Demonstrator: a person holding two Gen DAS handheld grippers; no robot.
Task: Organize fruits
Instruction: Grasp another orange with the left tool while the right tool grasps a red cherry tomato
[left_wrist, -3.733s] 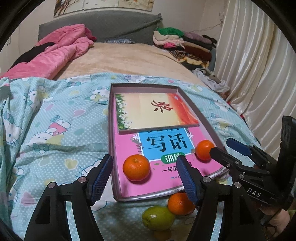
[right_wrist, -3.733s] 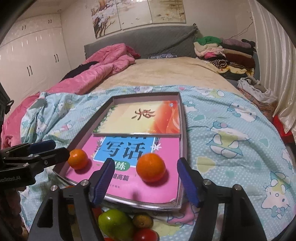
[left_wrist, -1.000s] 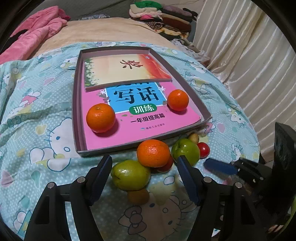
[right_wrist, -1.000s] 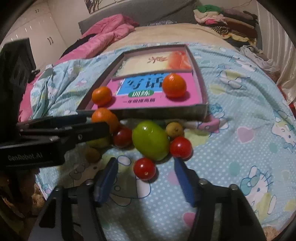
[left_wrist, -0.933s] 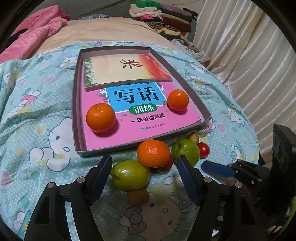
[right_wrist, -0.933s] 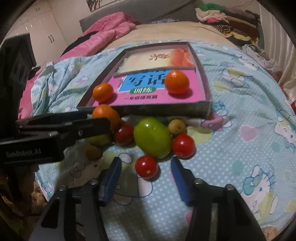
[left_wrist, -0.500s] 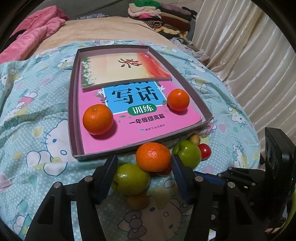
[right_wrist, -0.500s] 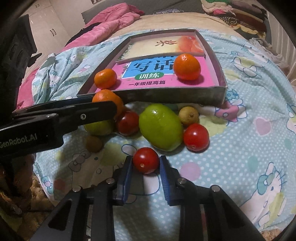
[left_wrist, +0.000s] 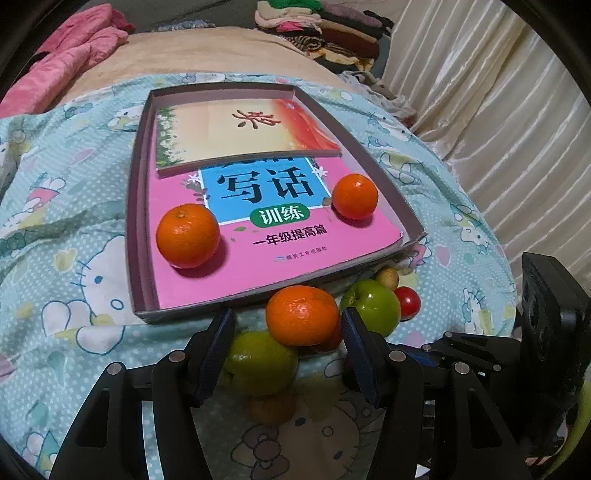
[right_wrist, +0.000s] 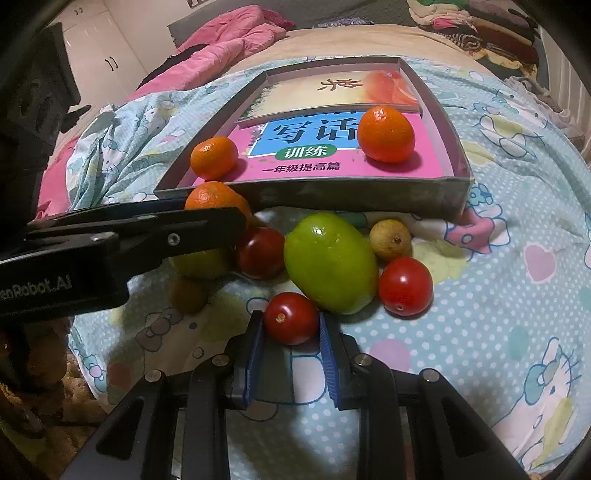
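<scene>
A heap of fruit lies on the quilt in front of a shallow grey tray (left_wrist: 138, 206). Two oranges (left_wrist: 187, 235) (left_wrist: 355, 196) rest in the tray on a pink book. My left gripper (left_wrist: 288, 314) is closed around the orange (left_wrist: 303, 314) on top of the heap. Its right pad is against the orange's side, and a yellow-green fruit (left_wrist: 258, 363) sits beneath. My right gripper (right_wrist: 291, 317) is shut on a small red tomato (right_wrist: 291, 318), both blue pads pressing its sides. A big green fruit (right_wrist: 330, 262) lies just beyond that tomato.
Two more tomatoes (right_wrist: 405, 286) (right_wrist: 260, 252) and a small yellowish fruit (right_wrist: 390, 240) crowd the green fruit. A brown fruit (left_wrist: 271, 406) lies under my left jaws. The tray's front wall (right_wrist: 351, 199) stands right behind the heap. Curtains hang on the right; folded clothes sit at the bed's far end.
Both tools came down from the tray to the heap. Within the last second the right jaws closed on the small tomato and the left jaws narrowed around the top orange.
</scene>
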